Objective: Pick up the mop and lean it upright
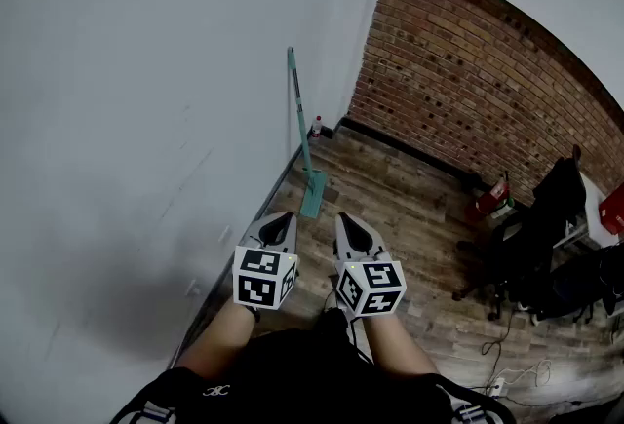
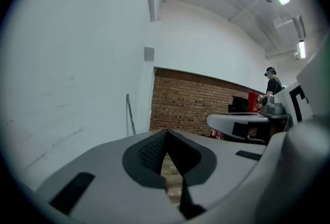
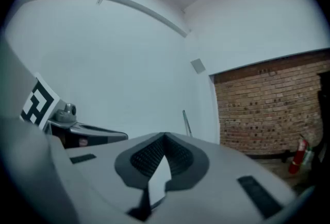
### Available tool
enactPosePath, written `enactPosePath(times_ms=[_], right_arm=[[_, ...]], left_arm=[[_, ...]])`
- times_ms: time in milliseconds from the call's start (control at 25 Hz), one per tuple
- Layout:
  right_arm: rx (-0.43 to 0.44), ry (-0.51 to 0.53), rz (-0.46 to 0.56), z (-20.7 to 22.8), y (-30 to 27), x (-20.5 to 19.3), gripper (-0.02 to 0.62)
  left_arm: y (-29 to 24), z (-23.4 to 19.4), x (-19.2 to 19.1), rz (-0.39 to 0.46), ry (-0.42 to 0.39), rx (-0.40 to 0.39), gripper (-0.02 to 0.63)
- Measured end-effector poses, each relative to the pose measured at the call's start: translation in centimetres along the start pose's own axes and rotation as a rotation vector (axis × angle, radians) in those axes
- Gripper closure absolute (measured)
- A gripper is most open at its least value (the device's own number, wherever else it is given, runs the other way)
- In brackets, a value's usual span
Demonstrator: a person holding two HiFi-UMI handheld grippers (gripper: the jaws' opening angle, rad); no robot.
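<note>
Mop (image 1: 303, 134) in neither tool: left gripper (image 1: 282, 217) and right gripper (image 1: 347, 218), grey shells with ribbed black pads, jaws closed together, empty. Beyond them, its slim teal pole leans upright against the smooth white wall (image 1: 146, 120). Its flat rectangular head rests on the wood-plank floor (image 1: 409, 217) at the wall's foot, near the brick wall (image 1: 458, 71) corner.

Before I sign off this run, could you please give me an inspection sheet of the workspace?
Surface: wooden floor.
Job's things: mop upright, leaning on the white wall, head on the floor.
Clutter: small bottle by the corner; fire extinguisher and black chair at right.
Grippers: left gripper and right gripper both shut, empty, away from the mop.
Cables: loose cables on the floor, lower right.
Surroundings: brick wall beyond.
</note>
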State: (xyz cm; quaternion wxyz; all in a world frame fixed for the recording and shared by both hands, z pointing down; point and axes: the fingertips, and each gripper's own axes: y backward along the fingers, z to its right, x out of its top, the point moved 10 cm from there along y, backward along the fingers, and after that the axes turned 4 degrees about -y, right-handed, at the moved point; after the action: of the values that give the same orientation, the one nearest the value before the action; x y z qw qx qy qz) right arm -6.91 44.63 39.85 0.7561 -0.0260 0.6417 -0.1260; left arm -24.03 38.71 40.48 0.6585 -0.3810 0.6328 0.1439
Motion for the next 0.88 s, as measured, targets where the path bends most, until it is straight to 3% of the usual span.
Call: enactPosePath(times_ms=[600,880], right_arm=[[-0.035,-0.045,-0.041,2.0,-0.4,-0.9,0.583],[-0.015,-0.059,-0.061,4.1,-2.6,-1.5,0.583]], left_arm=[[-3.0,1.0,-0.2,-0.036,0.035,-0.069,0.614],[-5.7,0.7,-1.3,-0.088,0.057,-0.056,0.614]])
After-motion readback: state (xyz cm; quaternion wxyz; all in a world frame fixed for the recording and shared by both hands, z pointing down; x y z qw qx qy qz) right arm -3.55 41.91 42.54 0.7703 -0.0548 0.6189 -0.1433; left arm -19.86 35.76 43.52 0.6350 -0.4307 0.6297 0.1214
